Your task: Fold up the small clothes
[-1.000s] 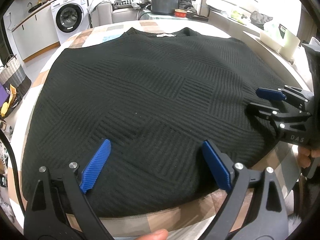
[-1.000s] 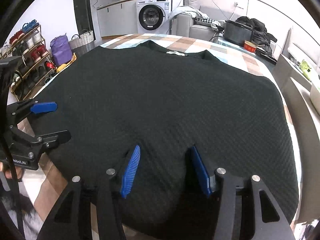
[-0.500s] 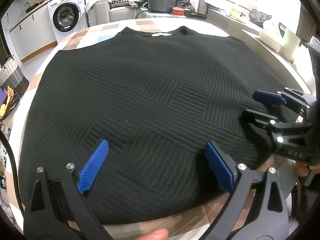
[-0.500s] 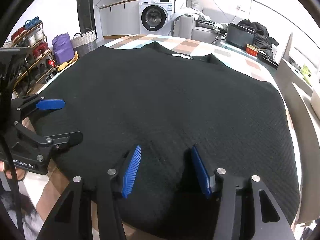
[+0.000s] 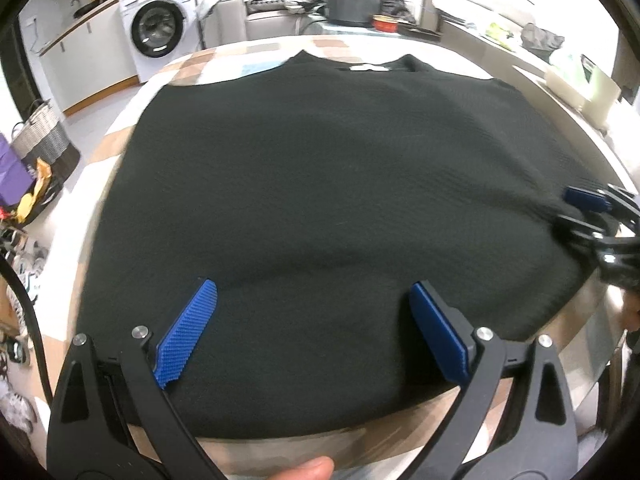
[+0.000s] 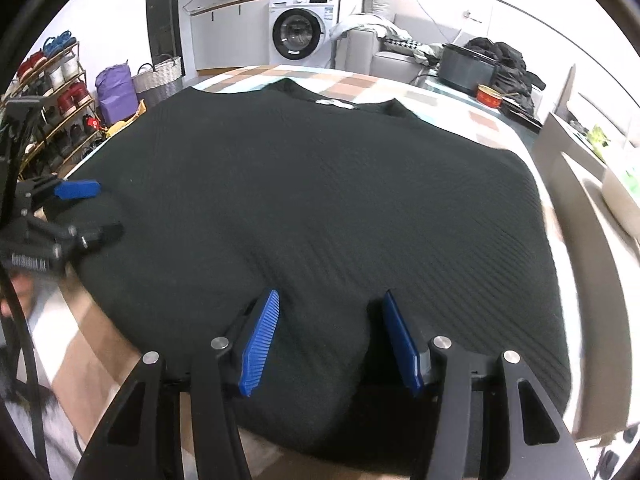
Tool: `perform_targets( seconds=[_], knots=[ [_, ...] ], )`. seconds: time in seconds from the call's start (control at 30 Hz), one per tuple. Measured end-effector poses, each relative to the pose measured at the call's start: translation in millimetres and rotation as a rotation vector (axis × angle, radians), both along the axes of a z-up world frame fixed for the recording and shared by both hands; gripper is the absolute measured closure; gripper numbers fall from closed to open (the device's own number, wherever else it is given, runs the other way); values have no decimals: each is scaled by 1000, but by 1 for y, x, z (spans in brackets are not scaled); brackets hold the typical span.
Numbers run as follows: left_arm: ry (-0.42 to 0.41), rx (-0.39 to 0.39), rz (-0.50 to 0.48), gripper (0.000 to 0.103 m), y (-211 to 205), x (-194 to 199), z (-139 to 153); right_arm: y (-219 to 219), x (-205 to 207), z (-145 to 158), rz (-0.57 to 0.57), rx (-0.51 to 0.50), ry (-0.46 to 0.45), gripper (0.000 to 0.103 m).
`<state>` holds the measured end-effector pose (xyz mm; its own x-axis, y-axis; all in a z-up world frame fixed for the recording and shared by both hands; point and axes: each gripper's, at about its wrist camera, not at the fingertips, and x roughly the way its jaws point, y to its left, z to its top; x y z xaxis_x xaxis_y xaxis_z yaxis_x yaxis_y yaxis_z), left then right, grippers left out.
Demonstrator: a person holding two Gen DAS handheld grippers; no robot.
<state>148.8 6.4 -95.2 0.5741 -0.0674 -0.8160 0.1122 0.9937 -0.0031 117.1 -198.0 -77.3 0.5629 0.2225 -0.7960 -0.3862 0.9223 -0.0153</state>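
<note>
A black ribbed sweater lies flat on the checked table, collar with a white label at the far side; it also shows in the right wrist view. My left gripper is open, its blue pads wide apart above the near hem. My right gripper is open over the hem, pads narrower, with cloth bulging up between them. Each gripper appears in the other's view: the right gripper at the sweater's right edge, the left gripper at its left edge.
The checked table ends just below the hem. Beyond it stand a washing machine, a sofa with clothes, a dark pot and a red tin. A shoe rack and baskets are at the left, a white bin at the right.
Both grippers have risen and pulled back slightly; the views are blurred by motion. The sweater looks a bit smaller and its near hem is more in view.
</note>
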Motion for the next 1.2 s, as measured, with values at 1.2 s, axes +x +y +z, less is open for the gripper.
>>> perform_targets(
  seconds=[1.2],
  knots=[
    [27, 9, -31, 4, -21, 62, 6, 26, 68, 6, -109, 89, 39, 44]
  ],
)
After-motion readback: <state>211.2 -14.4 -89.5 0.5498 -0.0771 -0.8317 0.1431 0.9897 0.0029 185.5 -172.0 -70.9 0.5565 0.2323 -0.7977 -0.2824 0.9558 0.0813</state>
